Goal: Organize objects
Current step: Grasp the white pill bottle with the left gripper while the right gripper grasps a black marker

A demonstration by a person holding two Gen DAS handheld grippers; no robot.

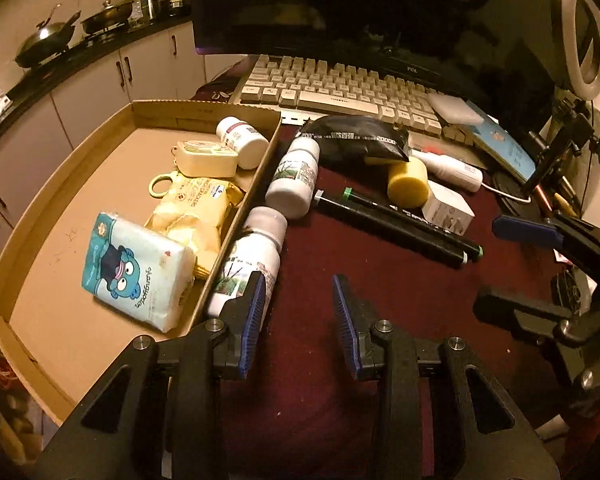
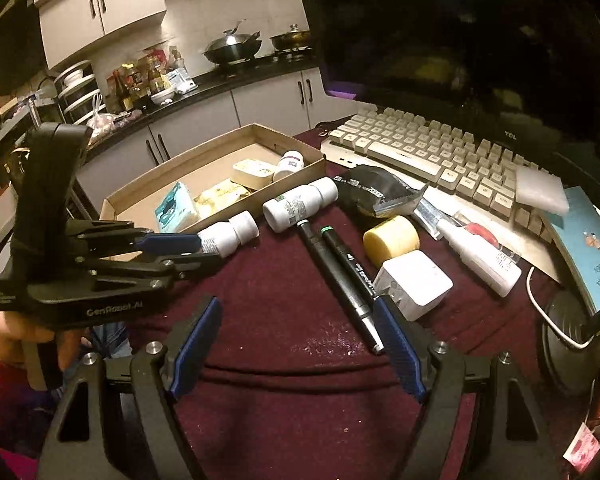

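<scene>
Hovering over the maroon-covered desk point(image 1: 380, 280), left tongs point(image 1: 300, 280) stand partly open with nothing between the pads; the left pad sits just in front of a white bottle point(image 1: 256, 256) lying against the outer wall of the box point(image 1: 52, 184). In the right wrist view the left tongs point(image 2: 208, 250) reach in from the left, tips at that same bottle point(image 2: 228, 234), not clamped on it as far as shows.

Right tongs point(image 2: 300, 340) stand wide open and empty, above bare cloth; the right pad is near the tip of two black pens point(image 2: 340, 276) lying side by side.

Box contents: tissue pack point(image 1: 136, 272), yellow packet point(image 1: 196, 208), cream case point(image 1: 208, 158) with a green ring, small white bottle point(image 1: 242, 136).

Outside the box, on the cloth: second white bottle point(image 1: 294, 176) just beyond the first, black pouch point(image 1: 356, 138), yellow sponge point(image 1: 406, 182), white charger point(image 1: 448, 210), white tube point(image 1: 452, 168) near the keyboard point(image 1: 340, 84). Book point(image 2: 584, 248) at far right.

Behind the desk, a monitor point(image 1: 340, 0); beyond that a kitchen counter with pans point(image 2: 236, 46).
</scene>
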